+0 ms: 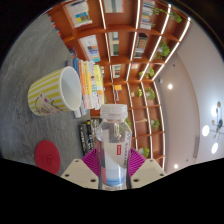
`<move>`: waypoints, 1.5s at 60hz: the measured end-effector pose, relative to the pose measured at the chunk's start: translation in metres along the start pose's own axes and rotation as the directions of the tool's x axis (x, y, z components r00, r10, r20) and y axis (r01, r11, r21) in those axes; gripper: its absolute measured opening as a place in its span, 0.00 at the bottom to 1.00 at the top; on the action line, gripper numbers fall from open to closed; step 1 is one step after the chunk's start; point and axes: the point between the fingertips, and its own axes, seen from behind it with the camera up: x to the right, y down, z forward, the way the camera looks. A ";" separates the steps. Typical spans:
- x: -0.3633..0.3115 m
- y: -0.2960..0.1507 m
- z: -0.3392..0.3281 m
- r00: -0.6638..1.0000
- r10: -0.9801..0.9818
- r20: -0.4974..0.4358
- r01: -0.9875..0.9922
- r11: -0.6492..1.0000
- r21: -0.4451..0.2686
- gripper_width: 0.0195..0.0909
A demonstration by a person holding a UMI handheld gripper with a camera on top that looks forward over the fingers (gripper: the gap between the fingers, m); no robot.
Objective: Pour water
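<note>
Water bottle, clear plastic with a white cap and a red label (pixel 115 140), sits low in the middle of the frame, pinched between the gripper (pixel 114 165) fingers, whose pink pads press its sides. The whole view is tilted hard, so the grey table (pixel 30 110) runs up the left side; that lean suits tipping the bottle toward the pale yellow striped mug (pixel 55 90) at upper left. A round red coaster (pixel 47 155) lies at lower left. Wooden shelves (pixel 125 45) fill the top of the frame. Pouring looks just about to begin.
</note>
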 end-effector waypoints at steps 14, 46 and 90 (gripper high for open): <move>0.011 -0.036 0.013 0.889 -0.444 -0.110 0.451 0.891 0.048 0.21; 0.009 -0.037 -0.003 0.998 0.051 0.027 -0.053 0.994 0.093 0.21; -0.059 -0.021 -0.019 0.136 0.927 0.349 -0.978 0.182 -0.103 0.22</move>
